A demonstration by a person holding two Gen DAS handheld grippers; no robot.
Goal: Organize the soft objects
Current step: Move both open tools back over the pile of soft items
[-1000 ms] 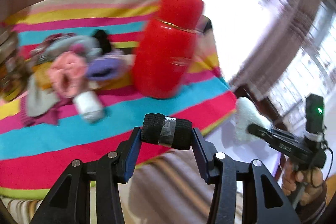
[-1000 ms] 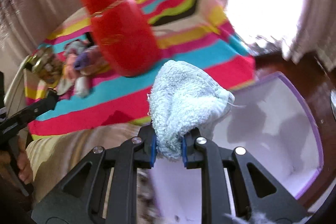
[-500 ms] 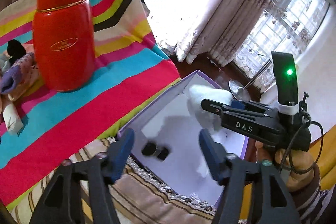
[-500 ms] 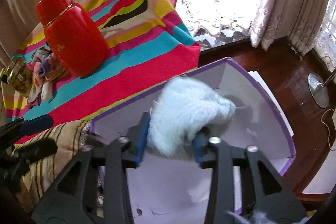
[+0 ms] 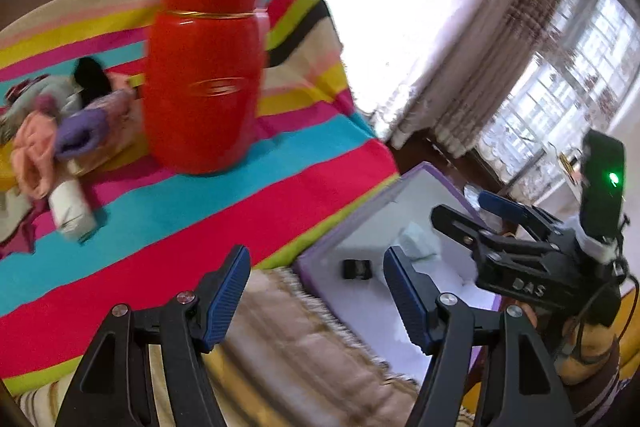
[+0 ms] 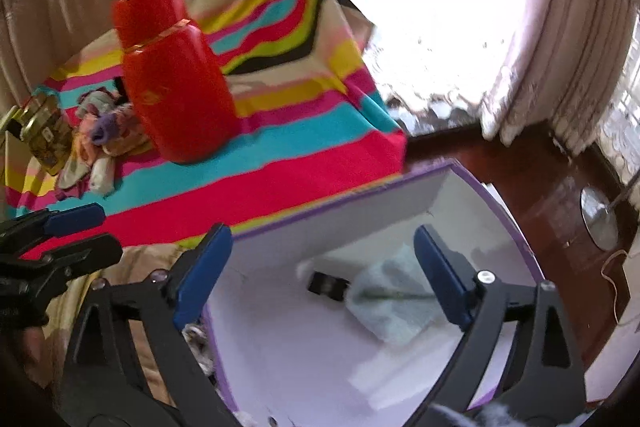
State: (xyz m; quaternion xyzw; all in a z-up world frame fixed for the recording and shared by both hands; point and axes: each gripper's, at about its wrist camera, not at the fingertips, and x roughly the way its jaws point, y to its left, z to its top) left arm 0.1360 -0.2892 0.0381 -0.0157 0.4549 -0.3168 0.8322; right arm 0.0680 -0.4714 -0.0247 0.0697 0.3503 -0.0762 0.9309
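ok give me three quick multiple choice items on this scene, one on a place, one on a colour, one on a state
1. Where does the pale towel lie?
A. in the purple-edged box
B. on the striped cloth
C. on the red flask

2. What colour is the rolled item beside the towel?
A. yellow
B. black
C. pink

3. How is the right gripper?
A. clamped on the towel
B. gripping the flask
C. empty

Answers:
1. A, it rests on the box's white floor.
2. B, a dark roll against the white.
3. C, its jaws are opening with nothing between the pads.
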